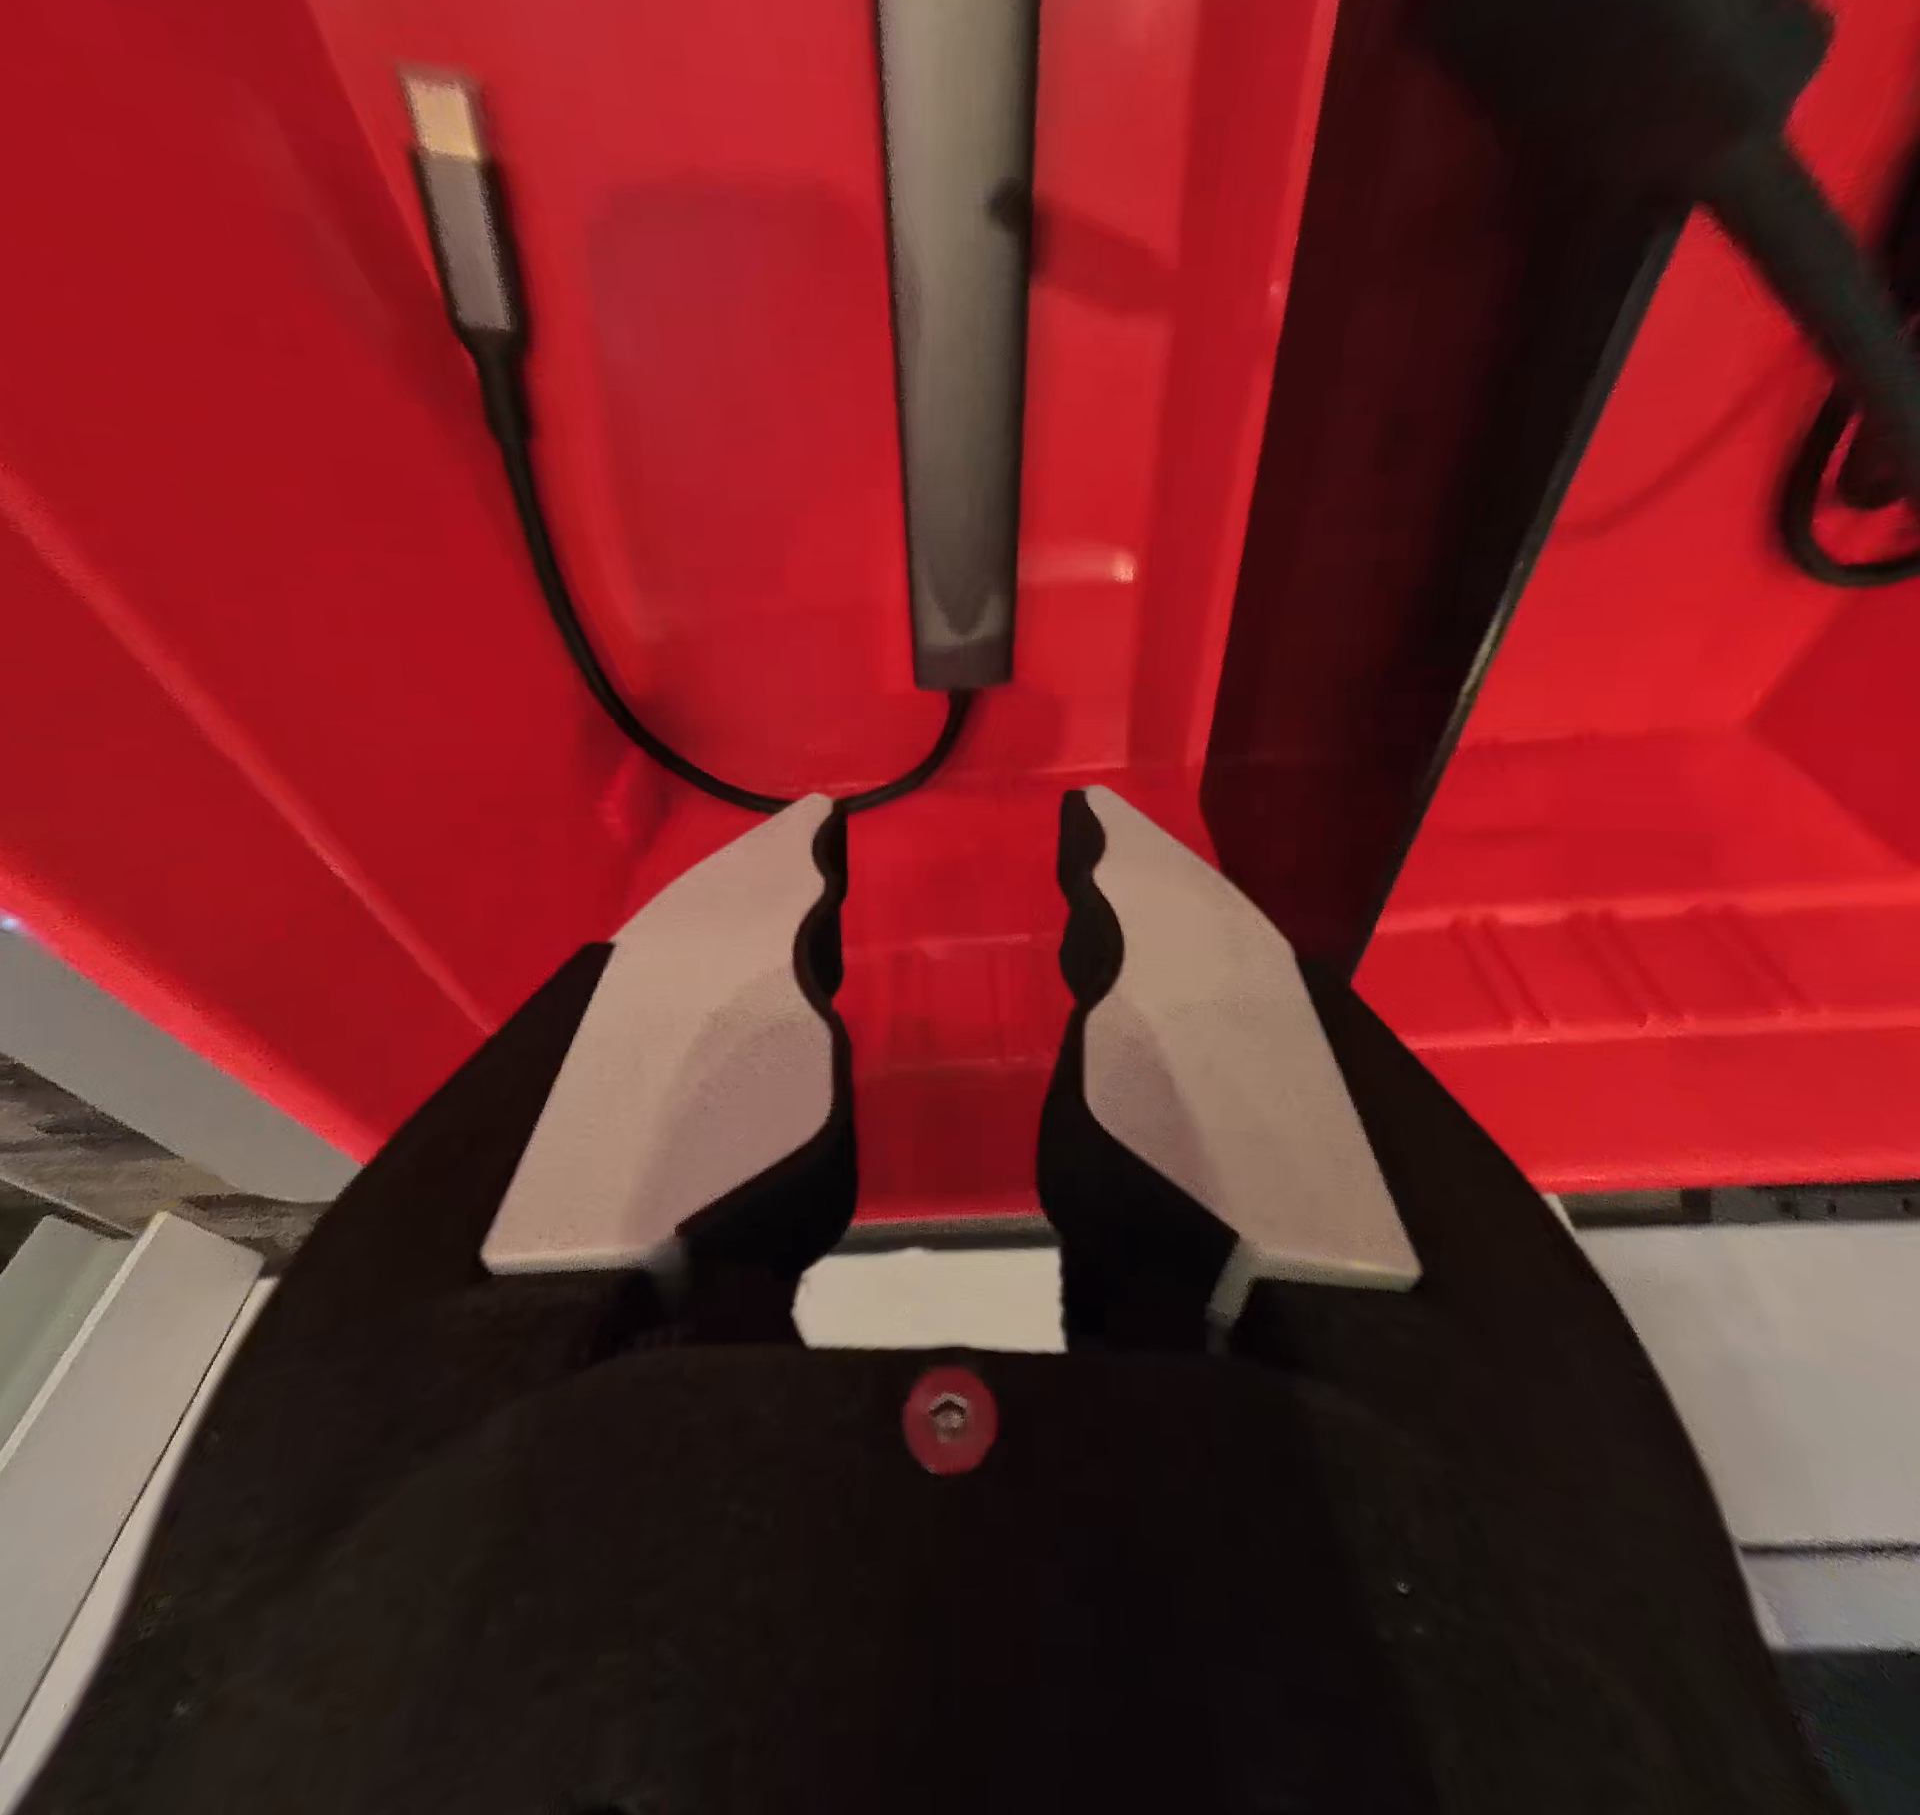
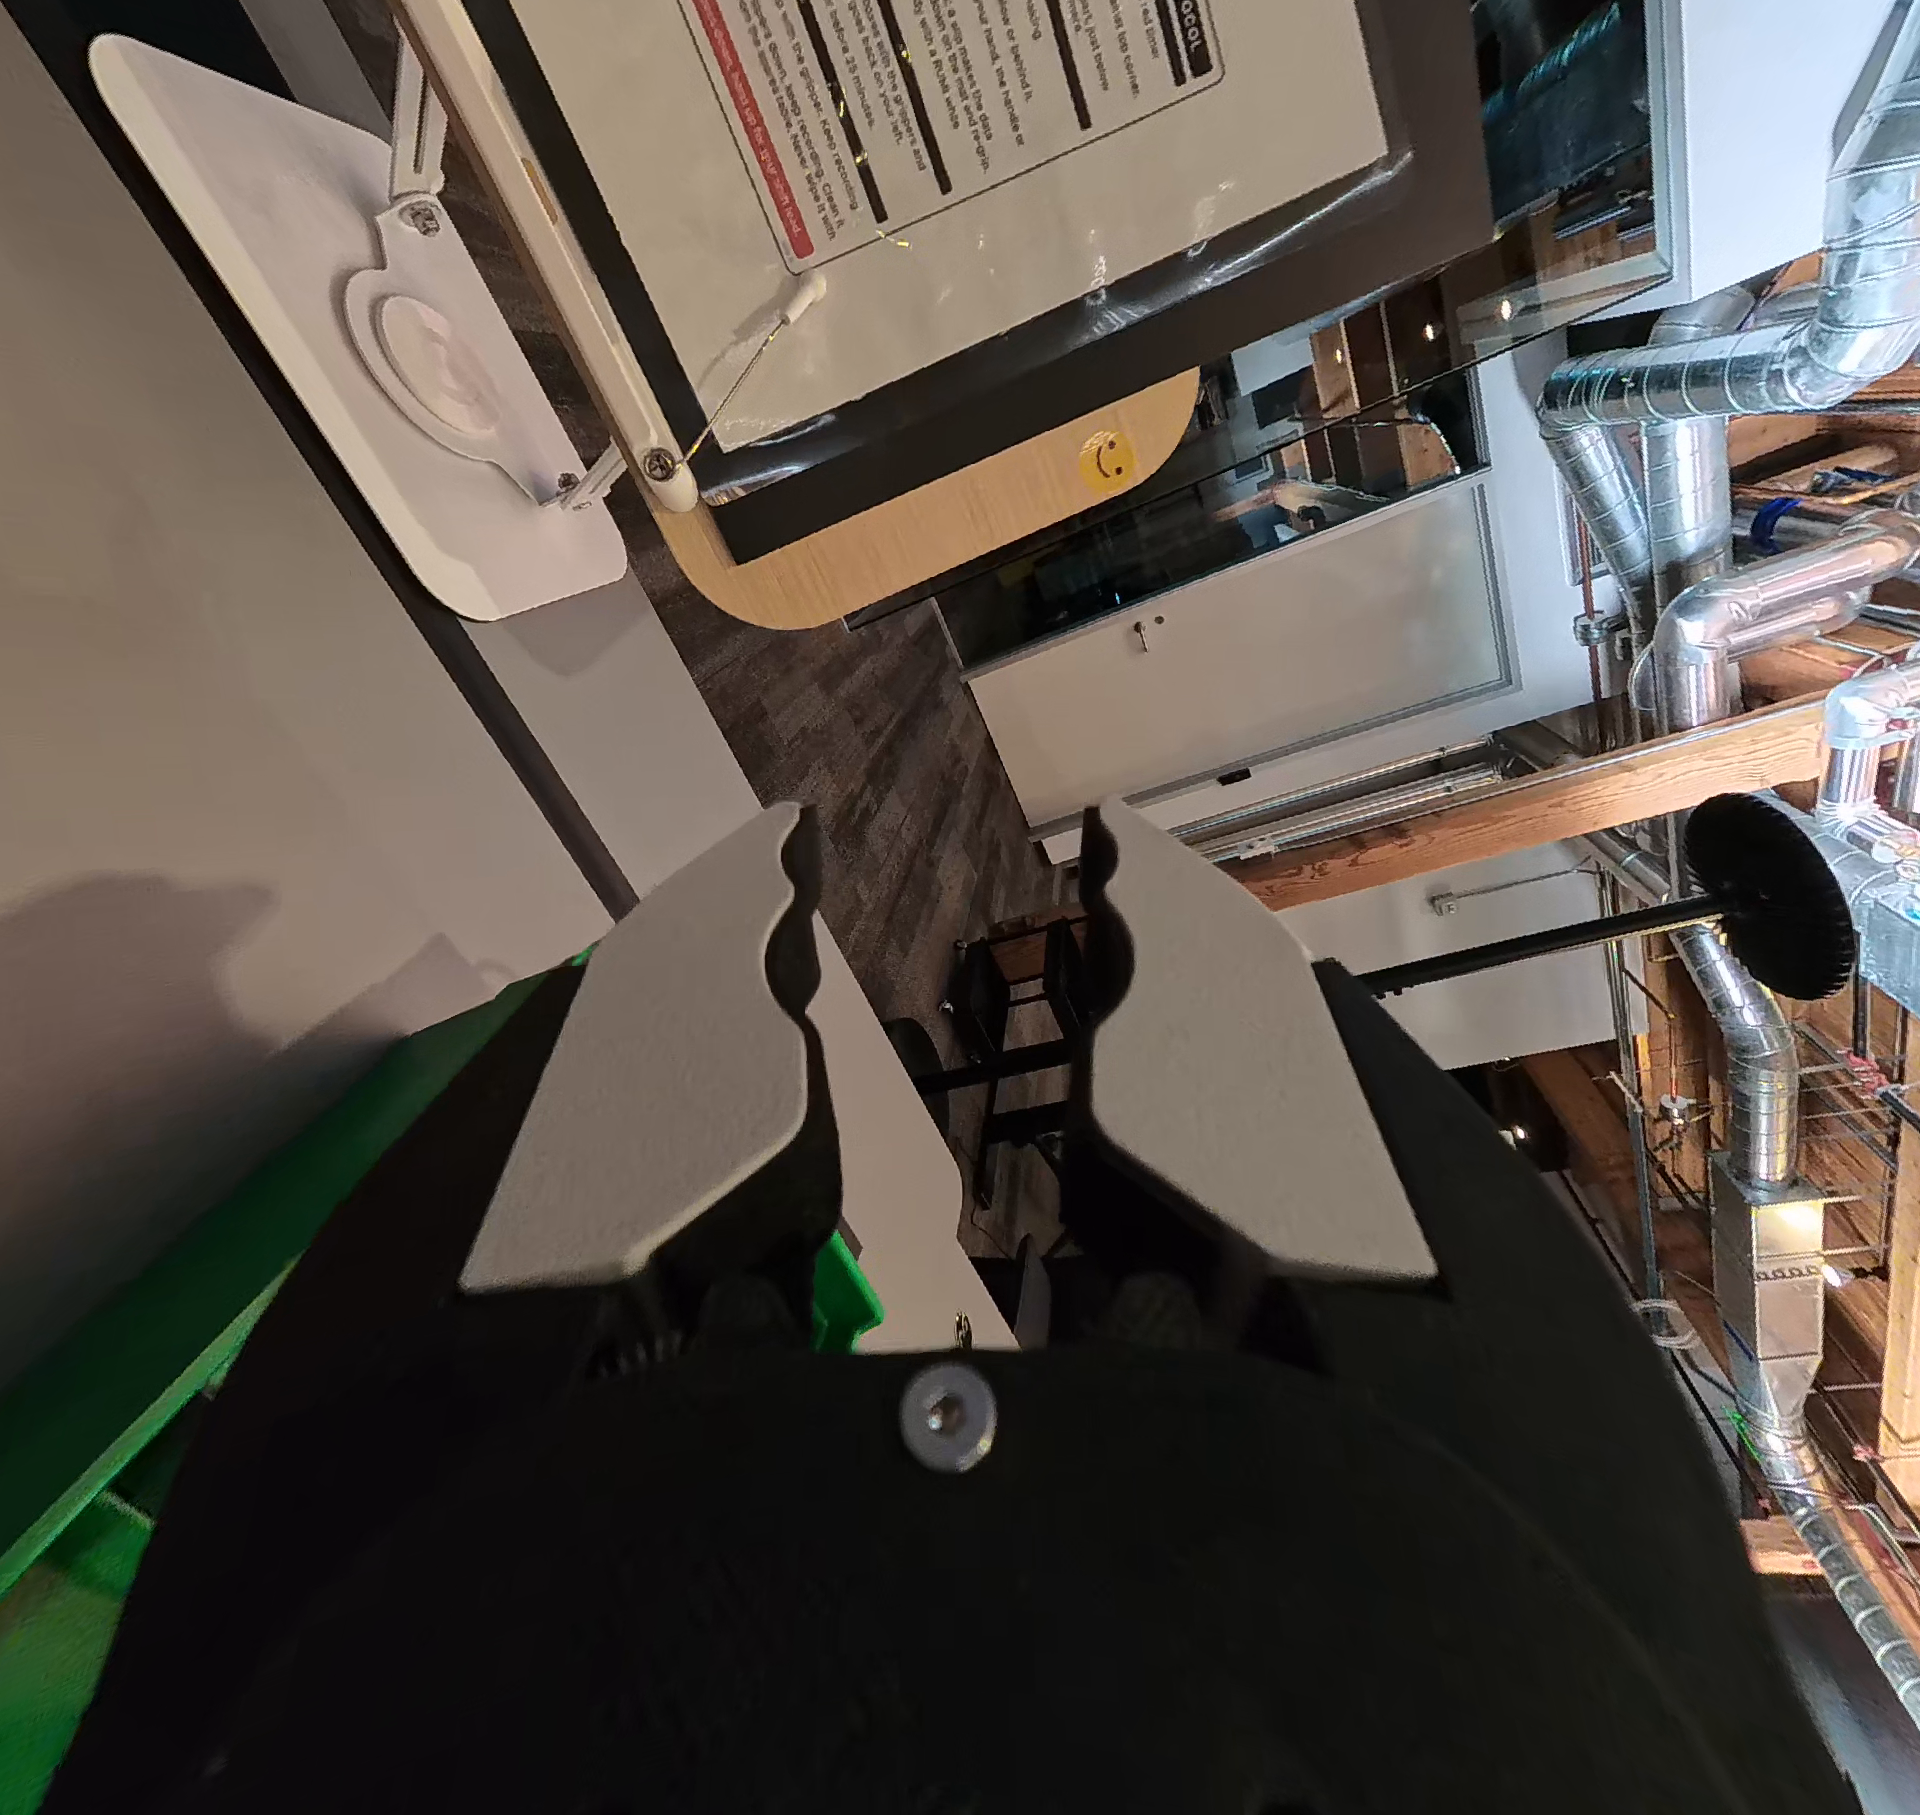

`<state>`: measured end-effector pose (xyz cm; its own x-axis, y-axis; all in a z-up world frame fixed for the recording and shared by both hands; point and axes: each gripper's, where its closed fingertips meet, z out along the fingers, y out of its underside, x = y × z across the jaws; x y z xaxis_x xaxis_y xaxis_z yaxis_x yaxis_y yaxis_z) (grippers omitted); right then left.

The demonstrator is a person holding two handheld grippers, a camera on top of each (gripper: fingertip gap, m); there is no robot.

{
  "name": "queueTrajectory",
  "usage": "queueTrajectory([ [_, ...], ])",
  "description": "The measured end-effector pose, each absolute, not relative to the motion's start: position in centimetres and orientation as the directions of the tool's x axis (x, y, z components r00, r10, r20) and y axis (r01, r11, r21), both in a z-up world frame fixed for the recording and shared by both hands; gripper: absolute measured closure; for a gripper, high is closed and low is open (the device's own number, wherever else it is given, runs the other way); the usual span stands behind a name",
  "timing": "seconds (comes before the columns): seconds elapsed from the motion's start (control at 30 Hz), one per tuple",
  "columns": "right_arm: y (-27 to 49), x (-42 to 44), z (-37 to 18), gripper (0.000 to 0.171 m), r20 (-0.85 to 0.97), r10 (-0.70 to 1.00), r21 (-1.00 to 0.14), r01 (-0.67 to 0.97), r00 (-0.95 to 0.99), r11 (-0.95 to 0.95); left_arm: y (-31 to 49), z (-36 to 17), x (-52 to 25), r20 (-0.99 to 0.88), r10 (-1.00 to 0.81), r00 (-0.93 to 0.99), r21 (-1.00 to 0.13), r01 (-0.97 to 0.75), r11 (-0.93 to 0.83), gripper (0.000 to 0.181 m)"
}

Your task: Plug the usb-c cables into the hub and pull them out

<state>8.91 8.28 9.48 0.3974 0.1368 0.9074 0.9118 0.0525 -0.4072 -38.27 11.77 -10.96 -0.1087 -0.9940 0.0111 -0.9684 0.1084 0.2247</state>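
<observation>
A big red plastic bin (image 1: 1143, 363) fills most of the left wrist view. A dark flat wall (image 1: 1351, 518) stands up inside it and splits it into two parts. The long grey metal hub (image 1: 956, 311) lies flat on the bin floor in the left part, just ahead of the left hand-held gripper (image 1: 948, 809). A thin black cable (image 1: 582, 622) comes out of the near end of the hub, bends round past the left grey fingertip and runs up to a grey plug with a shiny tip (image 1: 462, 196). That plug lies on the red floor to the left of the hub, not plugged in. More black cable (image 1: 1849, 477) sits in the right part, blurred.

The left hand-held gripper is partly open with nothing between its fingers.

The right hand-held gripper (image 2: 940, 820) is also partly open and holds nothing. It points away at a room, beside a white surface (image 2: 208, 726) and a green plastic box (image 2: 208, 1298).
</observation>
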Motion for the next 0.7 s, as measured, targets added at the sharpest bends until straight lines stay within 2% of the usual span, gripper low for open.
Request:
queueTrajectory([
  [0.1,8.5,9.4,9.2,0.122,0.915,0.134,-0.388,0.921,0.381,0.028,11.5,-11.6,-38.6,0.034,-0.992,-0.125,0.256,-0.958,0.130,0.138],
  [0.33,8.5,9.3,9.2,0.122,0.899,0.149,-0.423,0.905,0.413,0.041,10.4,-14.0,-37.1,0.114,-0.984,-0.138,0.207,-0.965,0.160,0.132],
  [0.43,8.6,9.3,8.9,0.122,0.899,0.158,-0.418,0.908,0.408,0.036,10.9,-15.2,-37.4,0.074,-0.983,-0.169,0.245,-0.952,0.182,0.131],
  [0.6,8.7,9.2,8.8,0.122,0.901,0.161,-0.414,0.910,0.403,0.039,11.8,-15.4,-37.3,0.020,-0.976,-0.218,0.266,-0.940,0.215,0.158],
  [0.7,8.7,9.2,8.8,0.122,0.901,0.163,-0.414,0.909,0.403,0.042,12.0,-15.4,-37.1,0.018,-0.987,-0.163,0.254,-0.953,0.162,0.159],
])
